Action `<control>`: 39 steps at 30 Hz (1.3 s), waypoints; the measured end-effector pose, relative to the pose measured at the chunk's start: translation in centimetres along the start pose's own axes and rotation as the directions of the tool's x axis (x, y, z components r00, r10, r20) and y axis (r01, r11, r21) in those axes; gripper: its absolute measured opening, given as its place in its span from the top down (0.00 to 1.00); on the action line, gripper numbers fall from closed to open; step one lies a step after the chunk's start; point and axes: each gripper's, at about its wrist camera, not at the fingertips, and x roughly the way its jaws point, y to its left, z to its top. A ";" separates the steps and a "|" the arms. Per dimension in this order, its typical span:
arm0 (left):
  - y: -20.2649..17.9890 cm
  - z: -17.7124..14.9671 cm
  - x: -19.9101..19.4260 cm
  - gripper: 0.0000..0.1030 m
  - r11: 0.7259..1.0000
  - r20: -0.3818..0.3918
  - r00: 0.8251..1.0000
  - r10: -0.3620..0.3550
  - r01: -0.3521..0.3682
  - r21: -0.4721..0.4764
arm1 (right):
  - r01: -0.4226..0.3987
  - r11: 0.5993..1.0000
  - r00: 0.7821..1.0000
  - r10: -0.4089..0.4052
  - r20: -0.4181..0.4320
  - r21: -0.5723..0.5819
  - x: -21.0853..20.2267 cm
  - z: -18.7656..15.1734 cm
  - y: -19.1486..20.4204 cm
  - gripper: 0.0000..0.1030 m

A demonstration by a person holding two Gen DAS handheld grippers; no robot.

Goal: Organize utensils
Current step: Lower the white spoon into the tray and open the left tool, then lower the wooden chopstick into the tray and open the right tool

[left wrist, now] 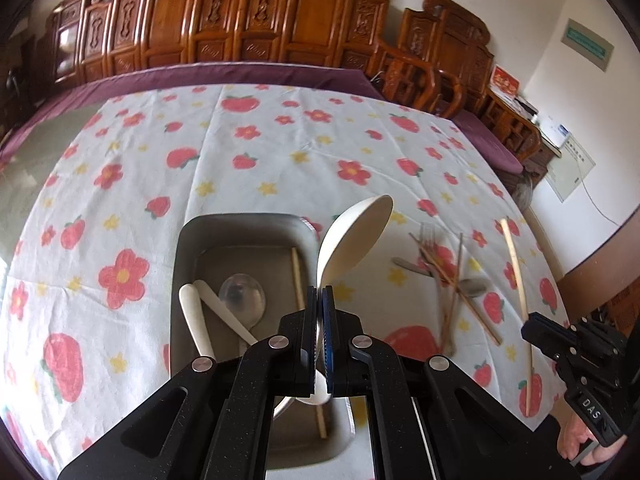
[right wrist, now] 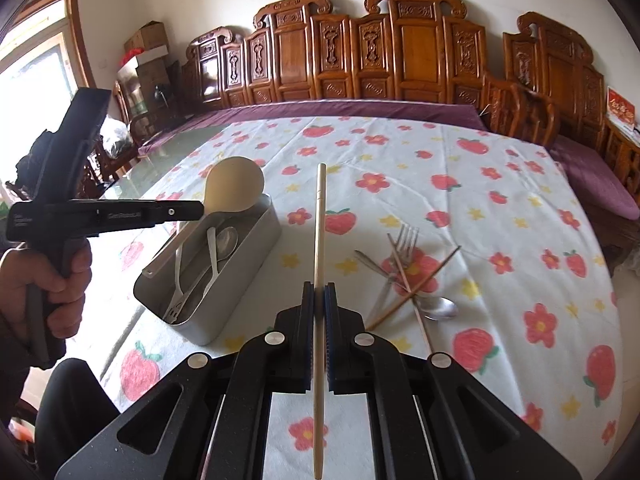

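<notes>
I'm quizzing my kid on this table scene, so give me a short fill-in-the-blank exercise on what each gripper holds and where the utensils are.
1. The left gripper is shut on a cream ____.
2. The right gripper is shut on a single pale ____.
3. The metal tray lies on a cloth printed with flowers and ____.
4. The metal fork lies ____ the tray.

Missing words: ladle; chopstick; strawberries; outside
</notes>
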 end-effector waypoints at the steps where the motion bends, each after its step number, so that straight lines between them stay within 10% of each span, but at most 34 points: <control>1: 0.4 0.0 0.5 0.98 1.000 -0.006 1.000 0.004 -0.004 -0.006 | -0.004 1.000 1.000 0.004 -0.005 0.001 0.4 0.0 0.1 0.94; 15: 3.5 -0.7 4.4 0.98 0.998 -0.073 0.996 0.045 -0.049 -0.045 | -0.024 1.000 0.999 0.024 -0.038 0.005 2.8 0.0 1.0 0.94; 39: 8.5 -1.2 -6.6 0.98 0.989 0.087 0.988 0.132 -0.137 0.058 | -0.091 0.994 0.995 0.088 -0.046 -0.058 8.6 4.8 11.6 0.94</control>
